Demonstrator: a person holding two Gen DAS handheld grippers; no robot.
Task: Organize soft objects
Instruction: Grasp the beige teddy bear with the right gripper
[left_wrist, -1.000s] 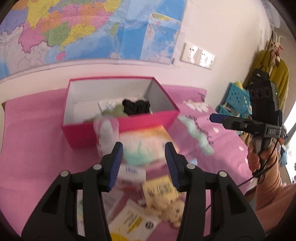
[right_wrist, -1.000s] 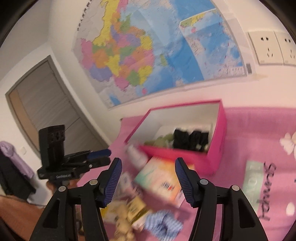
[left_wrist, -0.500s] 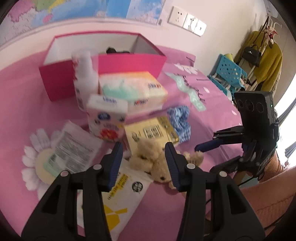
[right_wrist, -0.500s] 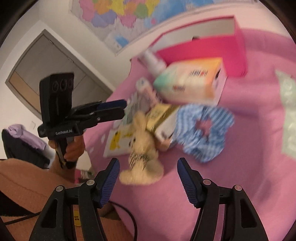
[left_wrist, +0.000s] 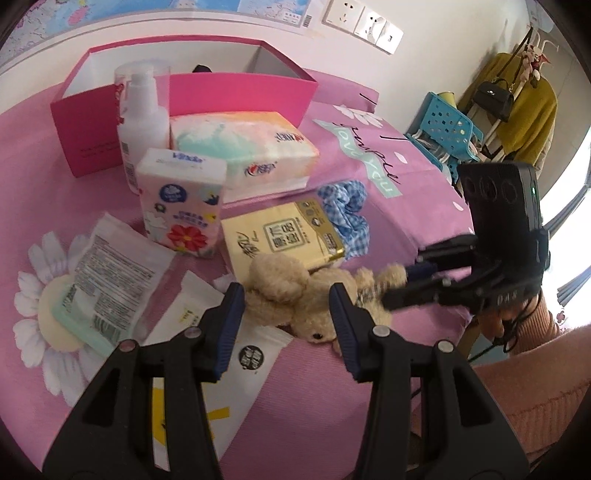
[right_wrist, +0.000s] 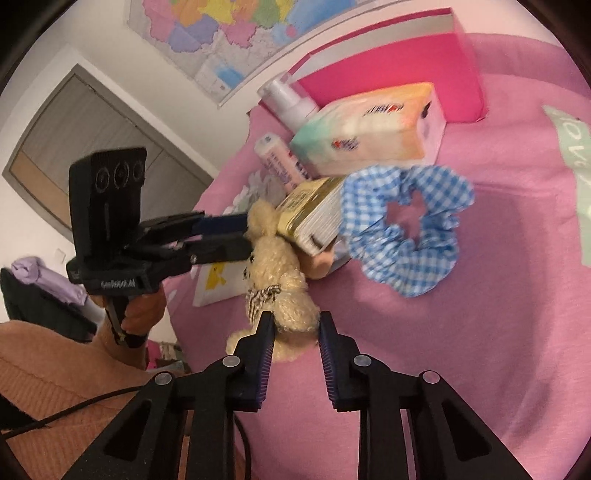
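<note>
teddy bear (right_wrist: 275, 280) lying flat, head toward tissue packs

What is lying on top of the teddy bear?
A yellow tissue pack rests tilted on the teddy bear's head. Its lower edge and part of the bear are covered, so contact underneath cannot be seen.

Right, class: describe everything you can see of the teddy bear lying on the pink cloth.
The teddy bear is small, cream and fuzzy, with dark bead eyes and a checked bow at its neck. It lies on the pink cloth, its head partly under the yellow tissue pack. The right gripper has its fingers on either side of the lower body, and looks nearly closed on it. The left gripper is open around the head.
</note>
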